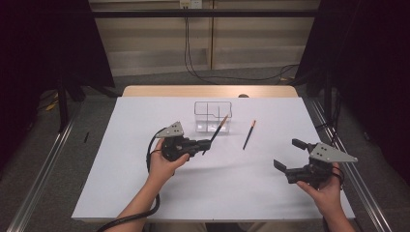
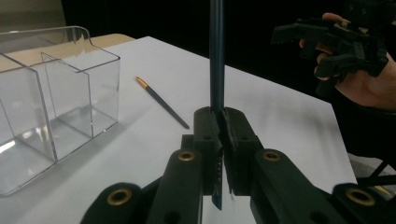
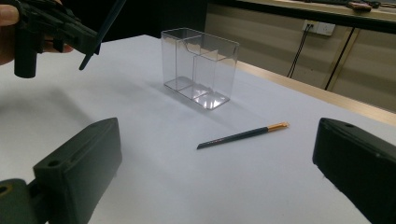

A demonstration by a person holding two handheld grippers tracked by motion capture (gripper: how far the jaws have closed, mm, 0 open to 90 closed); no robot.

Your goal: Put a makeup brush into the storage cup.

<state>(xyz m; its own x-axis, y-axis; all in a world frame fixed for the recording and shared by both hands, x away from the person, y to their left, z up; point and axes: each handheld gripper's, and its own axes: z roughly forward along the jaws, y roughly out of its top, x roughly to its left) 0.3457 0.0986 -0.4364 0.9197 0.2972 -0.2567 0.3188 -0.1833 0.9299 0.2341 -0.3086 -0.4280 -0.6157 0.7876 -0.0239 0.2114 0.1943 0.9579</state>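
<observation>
The left gripper (image 1: pixel 205 143) clamps a makeup brush (image 1: pixel 218 127) near its lower end, tip raised toward the clear organizer (image 1: pixel 213 116) for dropping in, while the right gripper (image 1: pixel 289 153) waits wide open near the second brush (image 1: pixel 249 134)

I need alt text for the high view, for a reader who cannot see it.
The left gripper holds a thin brush near a clear organizer on a white table. A second brush lies flat; the right gripper waits open.

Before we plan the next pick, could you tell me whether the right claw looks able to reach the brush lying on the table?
Probably yes: the right claw is open and the brush lies unobstructed.
</observation>
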